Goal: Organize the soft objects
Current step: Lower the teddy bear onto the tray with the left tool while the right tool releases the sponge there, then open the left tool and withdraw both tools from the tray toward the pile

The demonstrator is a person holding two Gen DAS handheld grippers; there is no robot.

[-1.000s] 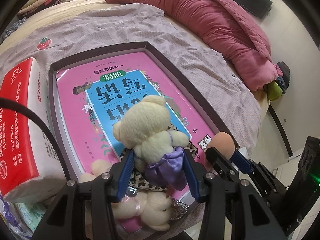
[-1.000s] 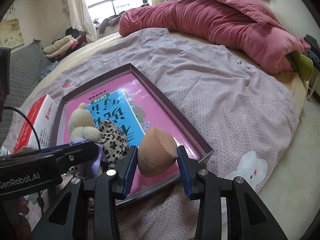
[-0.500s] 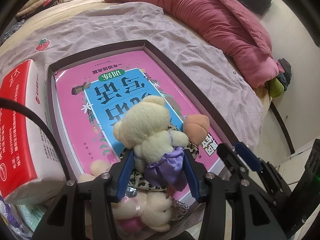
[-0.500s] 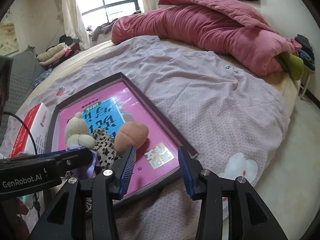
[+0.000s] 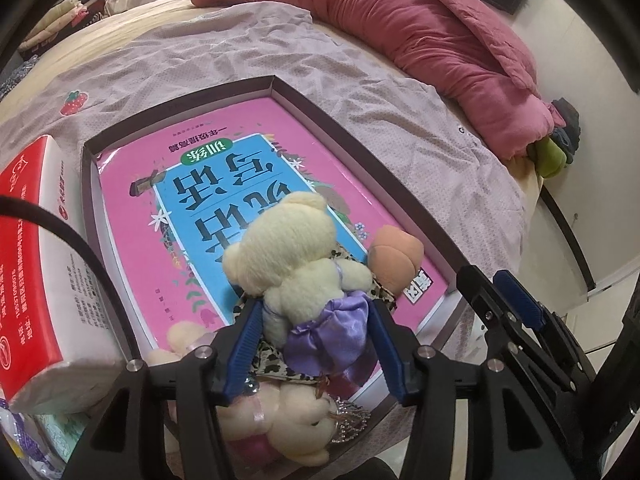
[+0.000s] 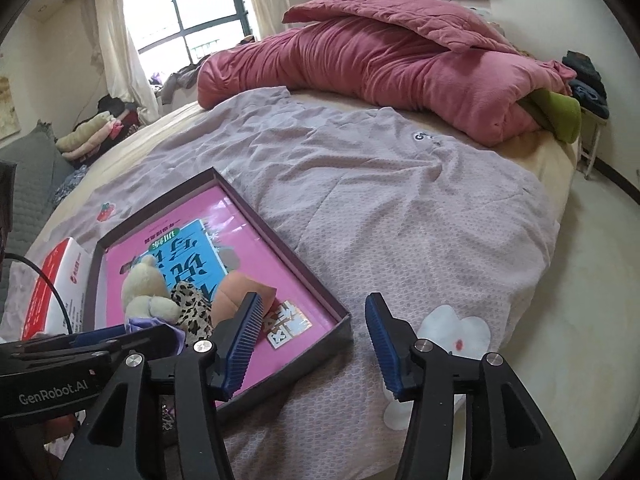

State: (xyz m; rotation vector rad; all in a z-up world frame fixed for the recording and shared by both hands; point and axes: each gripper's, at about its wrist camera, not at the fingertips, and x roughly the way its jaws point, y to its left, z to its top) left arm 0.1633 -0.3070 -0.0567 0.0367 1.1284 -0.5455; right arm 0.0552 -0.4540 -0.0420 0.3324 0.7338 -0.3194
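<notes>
We see our left hand-held gripper [image 5: 316,330] with its jaws opening around the cream teddy bear [image 5: 298,258], whose purple skirt sits between the blue pads, the right pad just clear, at the near end of the shallow tray [image 5: 276,80] on the bed [image 6: 400,208]. Our right hand-held gripper [image 6: 312,344] is empty, its jaws opening over the tray's near right corner and the bedsheet. The peach plush [image 6: 240,286] lies in the tray just right of the bear.
</notes>
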